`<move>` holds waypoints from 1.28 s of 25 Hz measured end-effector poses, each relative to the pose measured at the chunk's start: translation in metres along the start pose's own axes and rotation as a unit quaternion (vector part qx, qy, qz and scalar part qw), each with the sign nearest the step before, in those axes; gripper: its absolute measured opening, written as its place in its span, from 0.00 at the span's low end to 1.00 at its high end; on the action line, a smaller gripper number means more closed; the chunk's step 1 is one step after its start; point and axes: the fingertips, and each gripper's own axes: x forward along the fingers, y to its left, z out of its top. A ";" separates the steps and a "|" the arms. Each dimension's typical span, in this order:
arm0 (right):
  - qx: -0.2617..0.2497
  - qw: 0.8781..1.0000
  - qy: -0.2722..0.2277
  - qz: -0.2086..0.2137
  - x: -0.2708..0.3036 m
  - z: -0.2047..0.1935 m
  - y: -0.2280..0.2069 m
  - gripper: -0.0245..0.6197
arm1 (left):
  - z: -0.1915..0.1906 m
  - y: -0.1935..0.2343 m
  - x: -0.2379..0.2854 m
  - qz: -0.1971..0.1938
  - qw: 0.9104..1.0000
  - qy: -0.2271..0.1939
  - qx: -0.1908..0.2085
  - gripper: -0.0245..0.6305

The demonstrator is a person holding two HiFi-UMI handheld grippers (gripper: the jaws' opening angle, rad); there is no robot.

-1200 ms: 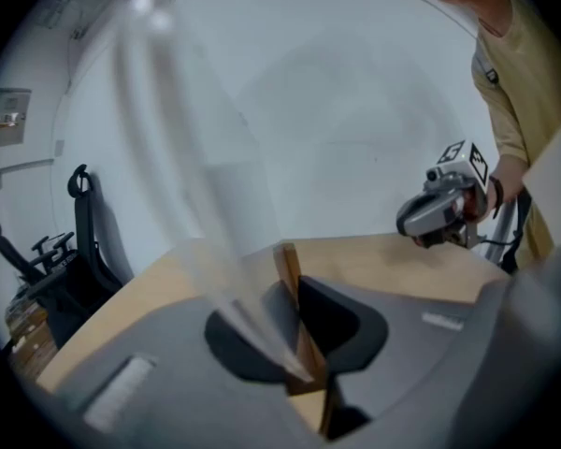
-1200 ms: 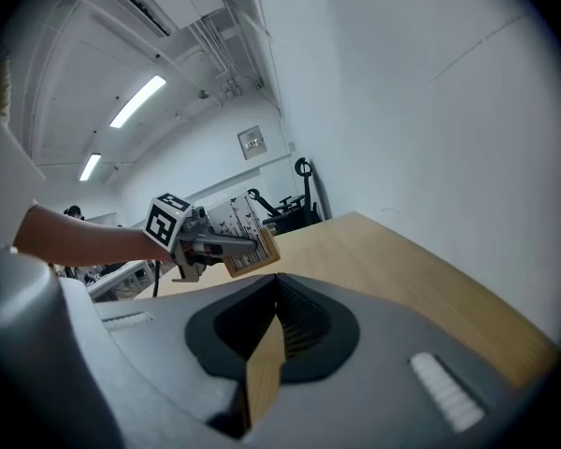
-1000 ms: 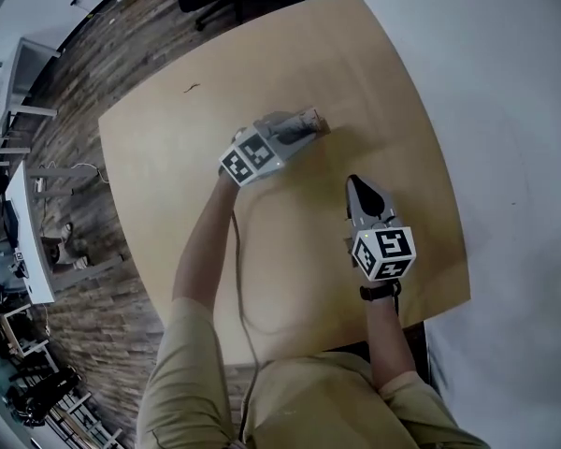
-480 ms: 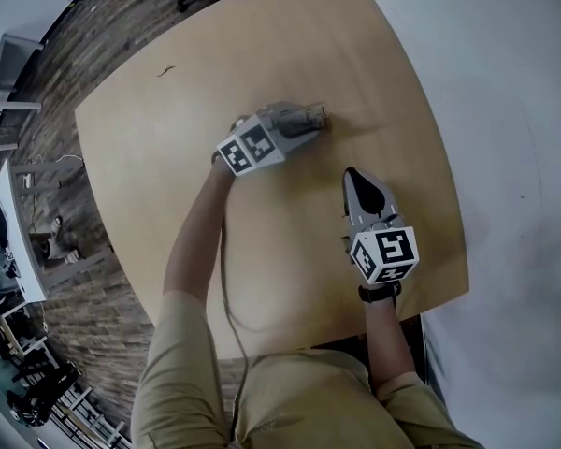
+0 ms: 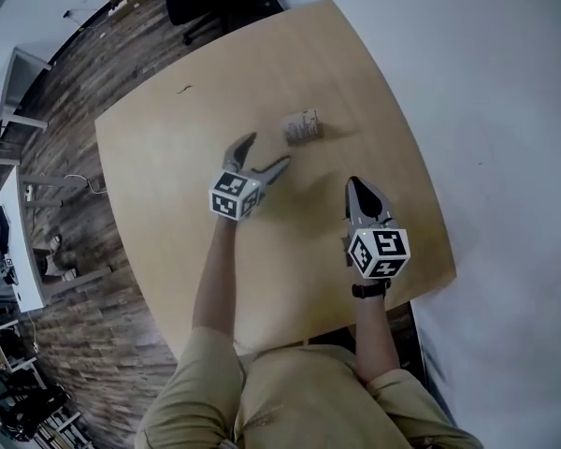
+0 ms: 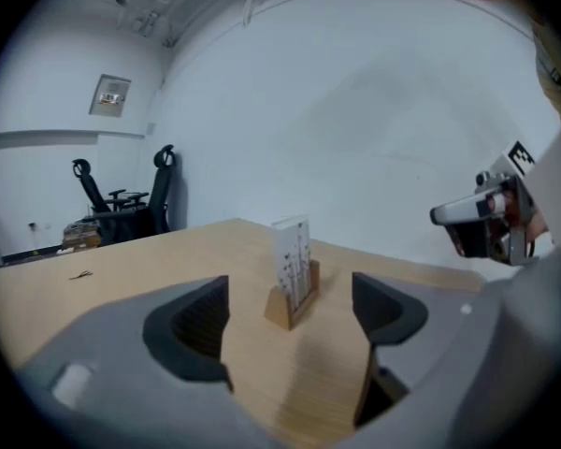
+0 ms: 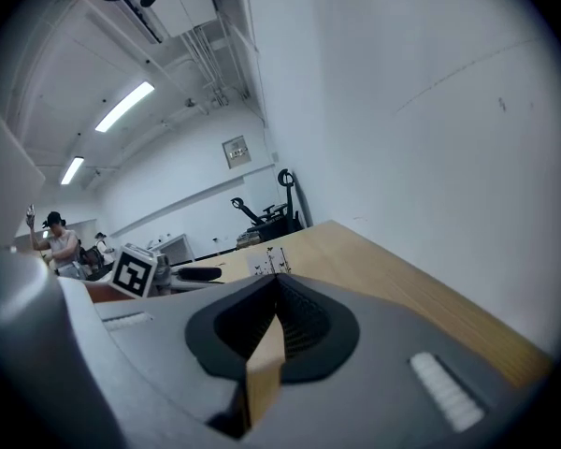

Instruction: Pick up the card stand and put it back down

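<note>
The card stand [image 5: 302, 126], a small wooden block holding an upright white card, rests on the wooden table [image 5: 168, 176]. My left gripper [image 5: 268, 150] hovers a short way nearer to me than the stand, its jaws opening wide with nothing between them. In the left gripper view the card stand [image 6: 293, 269] stands upright beyond the left gripper [image 6: 290, 314], apart from both fingers. My right gripper [image 5: 357, 185] is shut and empty over the table to the right of the stand. The right gripper [image 7: 276, 284] shows closed jaws, with the card [image 7: 267, 262] just past their tip.
A small dark scrap [image 5: 182, 89] lies near the table's far left edge. Black office chairs [image 6: 131, 195] stand beyond the far edge. The table's right side runs along a white wall [image 5: 505, 110]. A desk [image 5: 19, 241] stands on the wood floor at left.
My left gripper has let go of the card stand, opened its jaws and drawn back toward me. The stand stays upright on the table. The right gripper has barely moved.
</note>
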 end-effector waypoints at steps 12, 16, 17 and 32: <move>-0.095 0.995 -0.019 0.019 -0.098 -0.004 0.111 0.05 | 0.041 -0.111 -0.170 0.104 0.987 -0.121 -0.024 0.29; -0.121 0.992 -0.033 0.030 -0.123 0.004 0.149 0.04 | 0.043 -0.129 -0.215 0.142 0.980 -0.134 -0.046 0.21; -0.121 0.992 -0.035 0.031 -0.127 0.005 0.154 0.04 | 0.041 -0.132 -0.223 0.153 0.978 -0.135 -0.046 0.19; -0.148 0.986 -0.079 0.019 -0.185 0.013 0.217 0.04 | 0.054 -0.187 -0.315 0.198 0.964 -0.178 -0.012 0.04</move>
